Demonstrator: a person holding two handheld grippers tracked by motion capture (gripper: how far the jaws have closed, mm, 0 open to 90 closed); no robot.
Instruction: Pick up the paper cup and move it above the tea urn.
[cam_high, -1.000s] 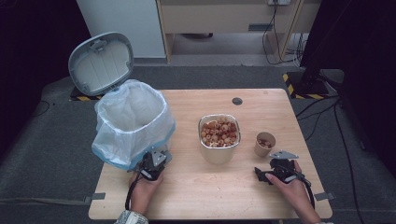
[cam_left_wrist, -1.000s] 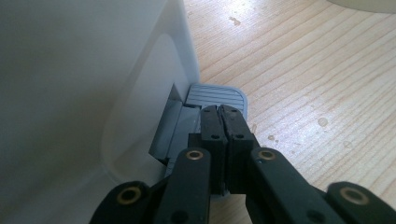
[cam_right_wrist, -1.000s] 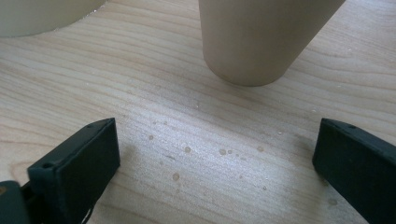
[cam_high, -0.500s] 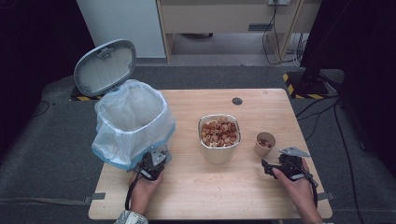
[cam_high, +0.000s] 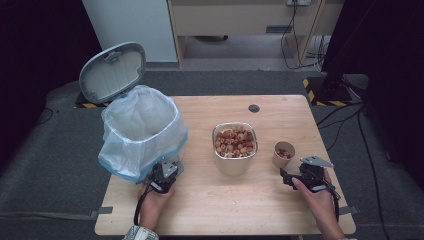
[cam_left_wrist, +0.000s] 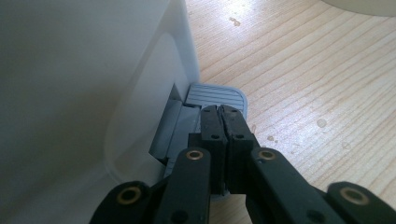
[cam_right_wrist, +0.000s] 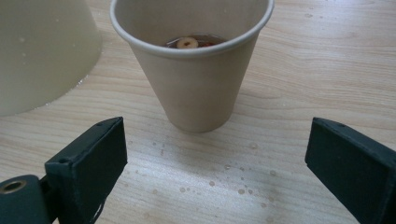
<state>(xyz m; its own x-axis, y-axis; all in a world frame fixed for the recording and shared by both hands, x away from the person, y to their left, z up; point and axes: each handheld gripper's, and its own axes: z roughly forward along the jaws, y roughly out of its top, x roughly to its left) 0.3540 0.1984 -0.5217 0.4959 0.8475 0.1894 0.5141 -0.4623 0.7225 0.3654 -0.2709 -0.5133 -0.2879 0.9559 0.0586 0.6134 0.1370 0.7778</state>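
Cup (cam_right_wrist: 192, 65) stands upright on the table (cam_high: 225, 200) straight ahead of the right gripper (cam_right_wrist: 219, 154), whose jaws are spread wide and hold nothing, the cup lying just beyond them and centred on the gap. It sits to the right of the bowl (cam_high: 235, 149), close to the right hand (cam_high: 320, 197) and well apart from the left, so the right looks the likelier to take it. Left gripper (cam_left_wrist: 220, 122) has its jaws pressed together, tips on the grey pedal (cam_left_wrist: 217, 96) at the foot of the bin (cam_high: 141, 131), whose lid (cam_high: 112, 71) stands raised.
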